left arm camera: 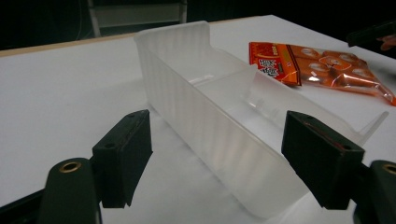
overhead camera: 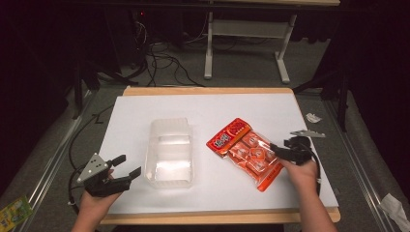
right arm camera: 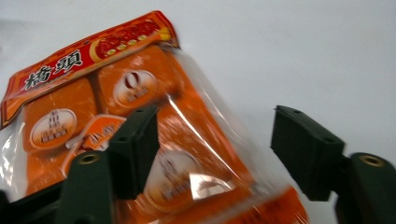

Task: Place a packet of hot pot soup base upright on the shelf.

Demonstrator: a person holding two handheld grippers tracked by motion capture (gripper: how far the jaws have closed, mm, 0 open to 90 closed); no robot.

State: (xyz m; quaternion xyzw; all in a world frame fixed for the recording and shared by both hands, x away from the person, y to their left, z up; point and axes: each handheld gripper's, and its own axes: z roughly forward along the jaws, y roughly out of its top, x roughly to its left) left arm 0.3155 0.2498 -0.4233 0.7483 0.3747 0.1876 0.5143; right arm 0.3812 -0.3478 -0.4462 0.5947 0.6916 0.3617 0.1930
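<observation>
So far nothing is packed: my right gripper (overhead camera: 280,151), jaws wide and empty, reaches the orange snack bag (overhead camera: 245,152) lying right of the empty clear tray (overhead camera: 169,152), left gripper (overhead camera: 126,166) open near it.

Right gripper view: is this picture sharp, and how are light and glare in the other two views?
Right gripper view: the orange snack bag is smeared by motion blur, with white glare on its clear film. Left gripper view: the translucent plastic container is fairly sharp, while the near jaws look soft. High view: the white table top is brightly lit; the surrounding floor falls into darkness.
</observation>
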